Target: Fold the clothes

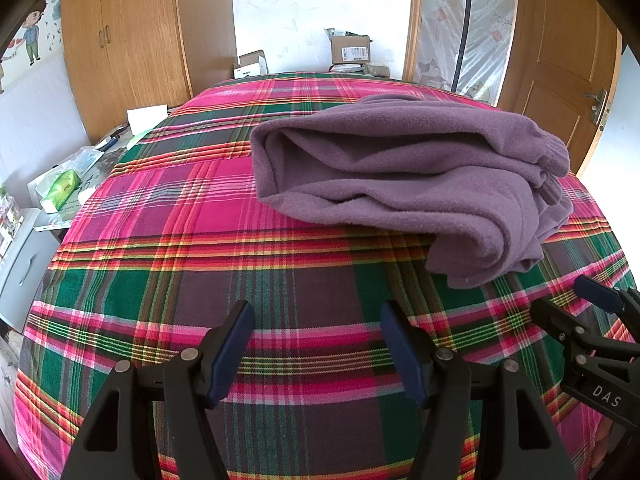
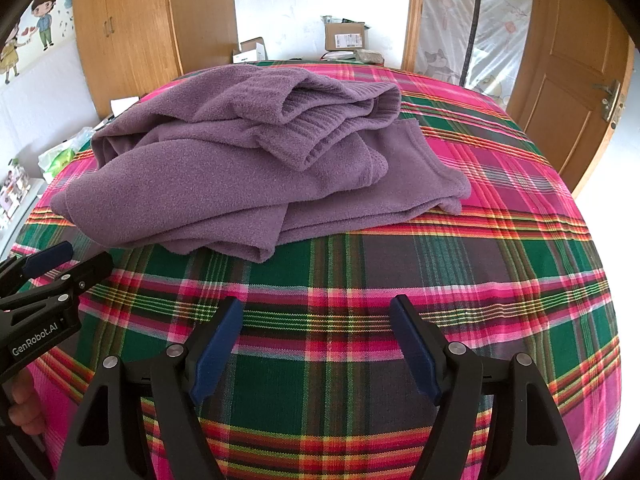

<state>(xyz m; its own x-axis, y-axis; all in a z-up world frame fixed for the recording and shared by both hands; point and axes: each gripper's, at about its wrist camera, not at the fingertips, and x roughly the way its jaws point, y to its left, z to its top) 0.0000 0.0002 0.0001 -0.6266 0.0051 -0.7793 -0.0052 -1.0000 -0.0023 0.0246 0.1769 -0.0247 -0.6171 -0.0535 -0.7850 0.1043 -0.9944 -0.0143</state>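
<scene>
Left edge junk: cluttered side table (image 1: pixel 68 188) with a green tissue pack (image 1: pixel 62 189), left side of the left wrist view.
Wardrobe: wooden wardrobe (image 1: pixel 132 40), upper left in both views.
Left gripper (image 1: pixel 316 344): bottom centre of its own view, jaws spread wide, nothing in them, hovering over bare plaid bedspread (image 1: pixel 180 208). It also pokes in at the left edge of the right wrist view.
Clothes: purple fleece garment (image 1: pixel 400 176), bunched in a loose heap on the bed, centre-right in the left view, upper left to centre in the right view (image 2: pixel 224 168). Neither gripper touches it.
Right gripper (image 2: pixel 316 332): bottom centre of its view, jaws also wide apart and empty, just short of the heap.
Far right: wooden door (image 2: pixel 576 72).
</scene>
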